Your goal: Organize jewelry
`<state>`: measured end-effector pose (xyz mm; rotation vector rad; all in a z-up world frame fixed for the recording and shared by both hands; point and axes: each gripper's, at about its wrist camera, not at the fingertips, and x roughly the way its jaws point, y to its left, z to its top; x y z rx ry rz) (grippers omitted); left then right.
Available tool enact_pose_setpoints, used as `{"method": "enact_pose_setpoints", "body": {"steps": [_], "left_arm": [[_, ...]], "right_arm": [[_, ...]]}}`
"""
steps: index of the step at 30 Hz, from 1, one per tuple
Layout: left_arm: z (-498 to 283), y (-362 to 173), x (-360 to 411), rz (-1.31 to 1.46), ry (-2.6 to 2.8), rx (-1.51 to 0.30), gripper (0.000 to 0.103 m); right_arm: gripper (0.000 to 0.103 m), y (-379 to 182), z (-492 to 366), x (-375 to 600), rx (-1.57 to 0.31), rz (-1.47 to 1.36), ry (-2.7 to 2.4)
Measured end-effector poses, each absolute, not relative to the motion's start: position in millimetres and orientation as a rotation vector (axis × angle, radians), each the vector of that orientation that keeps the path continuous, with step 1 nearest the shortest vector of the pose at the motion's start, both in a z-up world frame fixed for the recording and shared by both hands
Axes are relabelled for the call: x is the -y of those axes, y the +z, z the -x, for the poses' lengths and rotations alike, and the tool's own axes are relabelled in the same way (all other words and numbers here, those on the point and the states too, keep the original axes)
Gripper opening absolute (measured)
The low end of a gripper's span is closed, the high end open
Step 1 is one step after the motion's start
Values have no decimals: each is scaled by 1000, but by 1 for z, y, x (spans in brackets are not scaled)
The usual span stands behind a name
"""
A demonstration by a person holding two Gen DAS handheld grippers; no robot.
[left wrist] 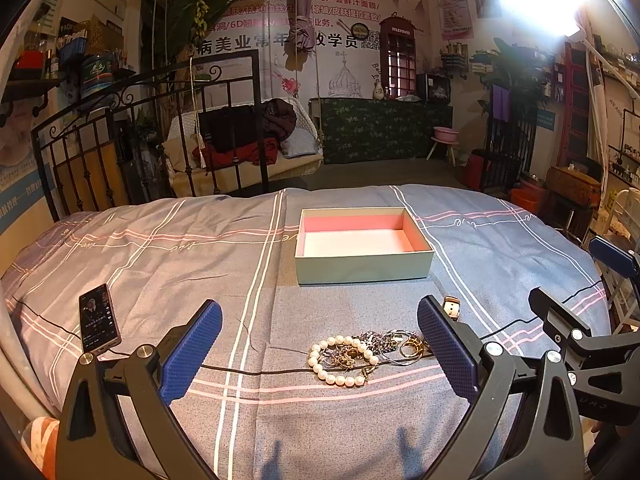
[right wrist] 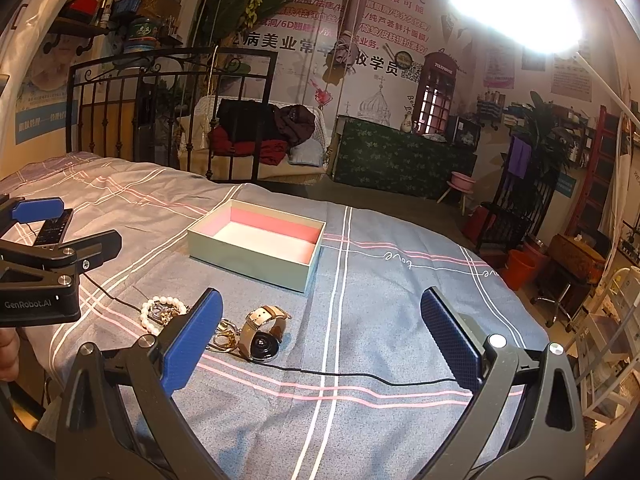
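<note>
You are at the start of the task: no item has been picked up, and the box [left wrist: 362, 268] on the bed [left wrist: 140, 248] appears empty, its pink-lined interior bare. The jewelry pile [left wrist: 362, 354] lies in front of the box, nearer to you, and consists of a pearl bracelet [left wrist: 340, 360], tangled chains and rings [left wrist: 400, 346], with a watch [right wrist: 262, 336] just beside them on the right.

Left claw [left wrist: 320, 354]: spread wide, holding nothing. The pile sits between its pads, closer to the right pad; contact is not evident.

Right claw [right wrist: 322, 344]: spread wide, holding nothing. The watch lies near its left pad [right wrist: 192, 340], the rings partly hidden behind that pad.

Next move, as judged: select one item, centre the claw over it, lower to the fabric, close, then carry it to the box. Note the black cable [right wrist: 360, 378] running beside the pile; avoid catching it. A phone [left wrist: 98, 318] rests at the far left.
</note>
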<state>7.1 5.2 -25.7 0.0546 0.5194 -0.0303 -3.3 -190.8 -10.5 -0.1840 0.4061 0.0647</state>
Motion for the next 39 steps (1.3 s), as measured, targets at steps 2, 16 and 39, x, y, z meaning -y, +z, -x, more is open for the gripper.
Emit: {"method": "enact_pose_setpoints", "body": {"steps": [2, 16, 39], "left_arm": [[-7, -25, -4, -56, -30, -520, 97], [-8, -24, -4, -54, -30, -528, 97], [-11, -35, -10, -29, -34, -564, 97]], "right_arm": [[98, -10, 3, 190, -407, 184, 65], [98, -10, 3, 191, -414, 189, 66], [98, -12, 1, 190, -426, 193, 67]]}}
